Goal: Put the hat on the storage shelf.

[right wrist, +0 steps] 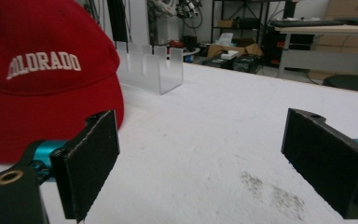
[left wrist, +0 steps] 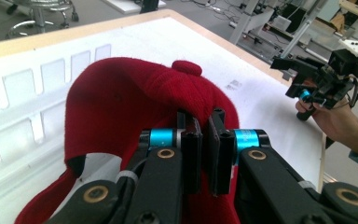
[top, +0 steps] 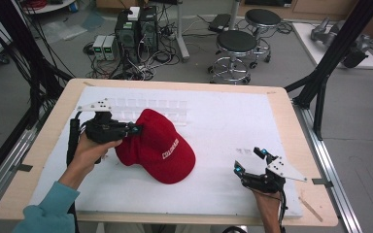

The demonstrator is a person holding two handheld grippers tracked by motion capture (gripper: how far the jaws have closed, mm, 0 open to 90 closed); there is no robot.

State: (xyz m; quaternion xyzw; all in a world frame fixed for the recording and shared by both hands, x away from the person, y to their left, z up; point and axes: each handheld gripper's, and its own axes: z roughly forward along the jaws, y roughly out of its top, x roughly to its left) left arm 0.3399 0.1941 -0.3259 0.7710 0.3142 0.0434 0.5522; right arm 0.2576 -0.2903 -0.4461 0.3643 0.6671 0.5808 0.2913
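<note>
The red cap (top: 158, 148) is sitting near the middle of the white bench (top: 233, 121), its brim pointing toward the person and its back edge being pinched by the left gripper (top: 135, 129). In the left gripper view those jaws are standing almost fully closed, with only a thin fold of the cap's cloth (left wrist: 204, 105) caught between the pads. That is the weak point, to my eye: so little fabric is being held that the fold could slide out as the cap's weight is coming onto it, and the cap would be dropping back onto the bench. With the grip at one edge, the crown is also likely to be sagging and swinging.

Just behind the cap, a clear plastic rack (top: 150, 108) is standing; a swinging cap could be snagging or tipping it.

Well to the cap's right, the right gripper (top: 249, 161) is resting near the bench's front edge, its jaws spread wide with nothing between them, so it is giving the cap no support should the pinch be failing.
</note>
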